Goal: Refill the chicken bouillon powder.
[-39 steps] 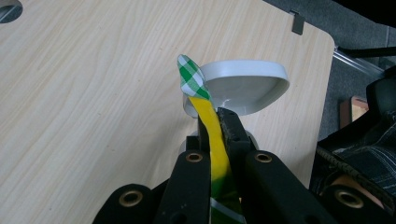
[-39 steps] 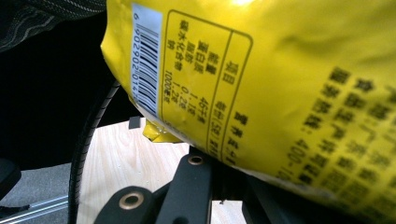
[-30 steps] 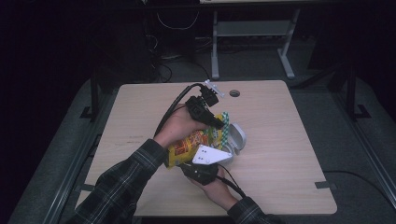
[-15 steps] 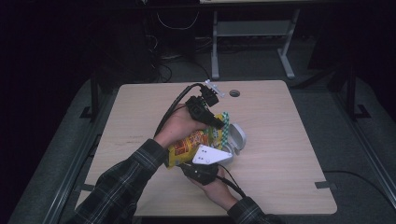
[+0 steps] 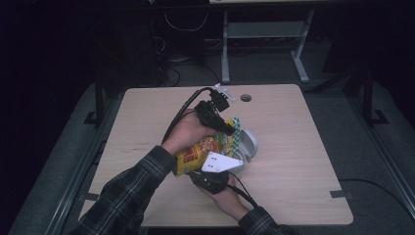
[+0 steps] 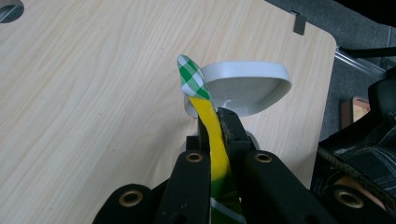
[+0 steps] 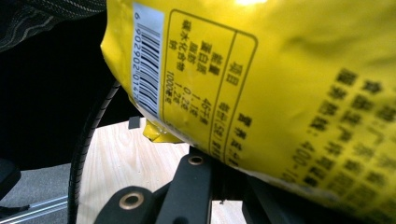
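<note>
The left gripper (image 6: 217,123) is clamped on the yellow crinkly snack bag's (image 5: 200,152) green-checked top edge at centre frame. The right gripper (image 7: 219,163) pinches its bottom, tilting it toward the white plastic bowl (image 6: 245,86), likely to pour.

yellow snack bag (image 5: 203,149), green-white checked top edge (image 6: 190,77); white bowl (image 6: 245,86); light wood table (image 5: 293,142); plaid sleeve (image 5: 129,193).

Bare counter (image 5: 303,147) lies open left, right and far. At the middle, the yellow bag (image 5: 200,152) and white bowl (image 5: 248,146) block passage, apparently touching; the near edge is crowded by forearms.
</note>
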